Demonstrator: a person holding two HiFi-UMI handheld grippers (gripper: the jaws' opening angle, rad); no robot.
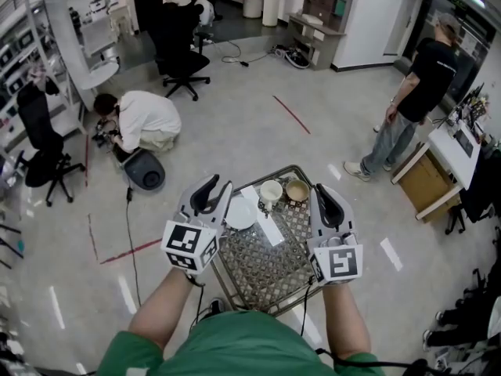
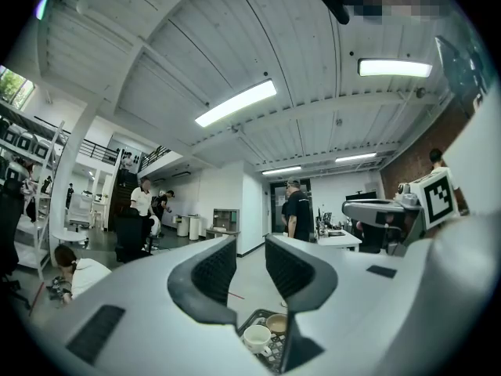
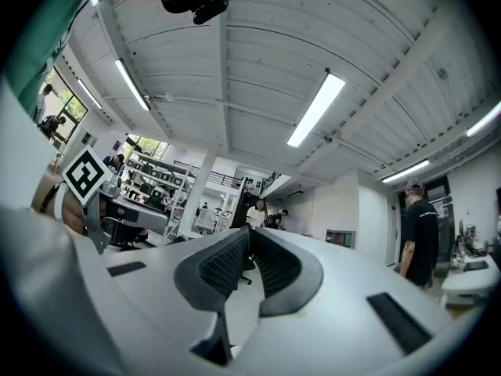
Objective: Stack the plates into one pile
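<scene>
- The person wears a green shirt (image 1: 235, 349) with short sleeves.
- The left gripper (image 1: 208, 194) and the right gripper (image 1: 328, 204) have smooth light grey shells and dark jaws with ribbed pads.
- Each one carries a white cube with black square markers: the left cube (image 1: 190, 246) and the right cube (image 1: 338, 262).
- A thin black cable (image 1: 368, 362) runs beside the right sleeve.

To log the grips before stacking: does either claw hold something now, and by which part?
Nothing is held. The left claw stands open and empty; the right claw is shut on nothing.
</scene>
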